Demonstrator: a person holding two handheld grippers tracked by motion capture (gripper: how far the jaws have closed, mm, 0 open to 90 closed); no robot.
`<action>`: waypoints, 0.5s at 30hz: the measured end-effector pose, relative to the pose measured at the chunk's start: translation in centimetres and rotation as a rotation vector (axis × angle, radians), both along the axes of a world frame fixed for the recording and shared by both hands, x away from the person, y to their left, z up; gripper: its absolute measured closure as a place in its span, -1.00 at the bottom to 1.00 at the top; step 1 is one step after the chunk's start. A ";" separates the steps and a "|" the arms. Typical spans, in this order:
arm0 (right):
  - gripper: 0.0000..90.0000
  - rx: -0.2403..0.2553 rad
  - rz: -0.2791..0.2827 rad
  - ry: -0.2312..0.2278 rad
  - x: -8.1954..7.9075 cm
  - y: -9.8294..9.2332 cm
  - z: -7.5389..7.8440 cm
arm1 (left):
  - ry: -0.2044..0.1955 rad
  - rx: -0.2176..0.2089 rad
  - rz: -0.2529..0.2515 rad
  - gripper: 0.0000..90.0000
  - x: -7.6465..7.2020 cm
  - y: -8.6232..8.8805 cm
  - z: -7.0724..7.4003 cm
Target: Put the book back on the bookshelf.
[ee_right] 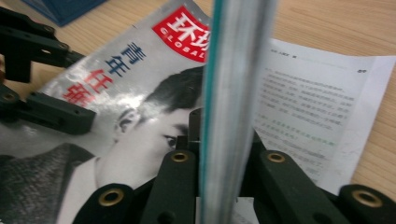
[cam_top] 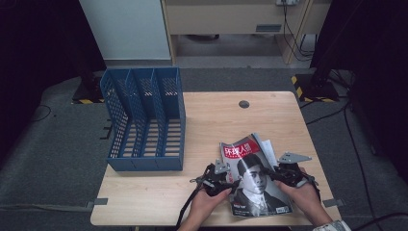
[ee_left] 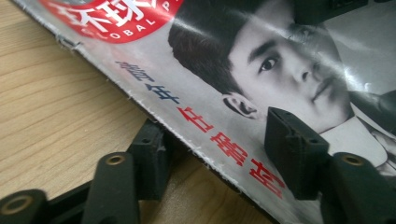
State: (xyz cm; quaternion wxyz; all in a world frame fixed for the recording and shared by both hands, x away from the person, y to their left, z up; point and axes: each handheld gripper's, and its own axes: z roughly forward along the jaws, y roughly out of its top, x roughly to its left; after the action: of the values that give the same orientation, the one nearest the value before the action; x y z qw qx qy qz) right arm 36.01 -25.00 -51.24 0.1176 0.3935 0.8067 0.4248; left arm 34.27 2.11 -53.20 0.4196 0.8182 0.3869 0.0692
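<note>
At the lower right of the high view a magazine [cam_top: 255,175] lies on the surface [cam_top: 211,120], the left gripper [cam_top: 222,180] with jaws spread astride its left edge, the right gripper [cam_top: 284,174] pinching its right-hand pages.

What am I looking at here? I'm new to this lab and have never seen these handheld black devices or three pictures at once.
A person holds a two-jaw tool in each hand: left tool, right tool. The high view looks down on the wooden table; the other two pictures come from cameras riding on each tool. On the table stand a blue file rack and a magazine. The right tool pinches a bundle of the magazine's pages. The left tool has one jaw under the cover's edge and one above, seemingly not yet pressing.
</note>
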 end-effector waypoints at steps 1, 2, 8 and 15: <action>0.65 -0.018 -0.001 -0.003 0.1 0.0 -0.1 | -0.003 0.002 0.001 0.04 0.0 0.0 0.0; 0.52 -0.033 -0.003 0.002 0.1 0.1 -0.2 | -0.009 0.010 -0.001 0.04 0.0 0.0 0.0; -0.34 -0.119 -0.107 0.006 0.6 -0.2 -0.8 | -0.035 0.044 -0.008 0.12 -0.2 -0.2 0.1; -0.57 -0.140 -0.128 0.049 1.1 -0.5 -1.5 | -0.036 0.048 -0.012 0.19 -0.1 -0.1 0.1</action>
State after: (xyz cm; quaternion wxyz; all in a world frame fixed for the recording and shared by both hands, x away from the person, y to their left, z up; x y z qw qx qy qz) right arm 37.16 -25.51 -52.74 0.1520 0.4453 0.8103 0.3492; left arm 34.14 1.99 -53.12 0.4072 0.8290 0.3724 0.0904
